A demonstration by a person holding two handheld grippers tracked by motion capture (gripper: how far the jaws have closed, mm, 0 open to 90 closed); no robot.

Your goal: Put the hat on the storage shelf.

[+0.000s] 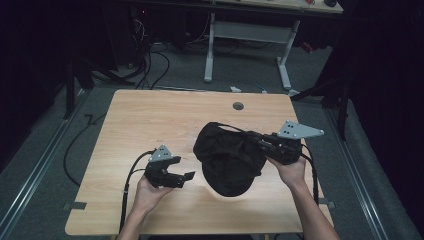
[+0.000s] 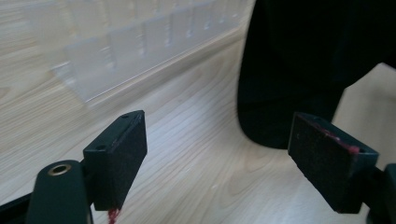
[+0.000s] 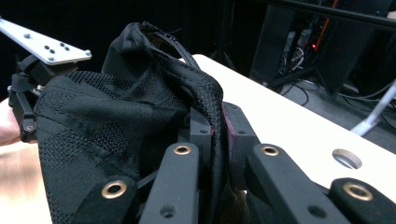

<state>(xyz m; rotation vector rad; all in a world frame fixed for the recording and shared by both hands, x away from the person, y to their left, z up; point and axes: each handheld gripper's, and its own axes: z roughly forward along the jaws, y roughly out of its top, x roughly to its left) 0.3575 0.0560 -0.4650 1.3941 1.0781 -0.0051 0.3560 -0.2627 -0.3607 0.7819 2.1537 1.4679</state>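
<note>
A: Where's the cap?

B: Black cap [image 1: 229, 159] lies mid-desk [image 1: 150, 115]; my right tool [image 3: 218, 135] is clamped on its mesh edge. My left tool [image 1: 186, 176] waits apart, just beside the brim.

A: Advice?

B: I'd pinch the brim squarely, then lift evenly.

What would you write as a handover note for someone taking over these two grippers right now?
Right gripper: shut on an edge of the black cap, pinching the fabric and holding that side up.
Left gripper: open, holding nothing, just above the table beside the cap's brim.
Done: one side of the cap is gripped.
Left: probably bring the left gripper onto the cap's near edge; the goal after that is unclear.
</note>
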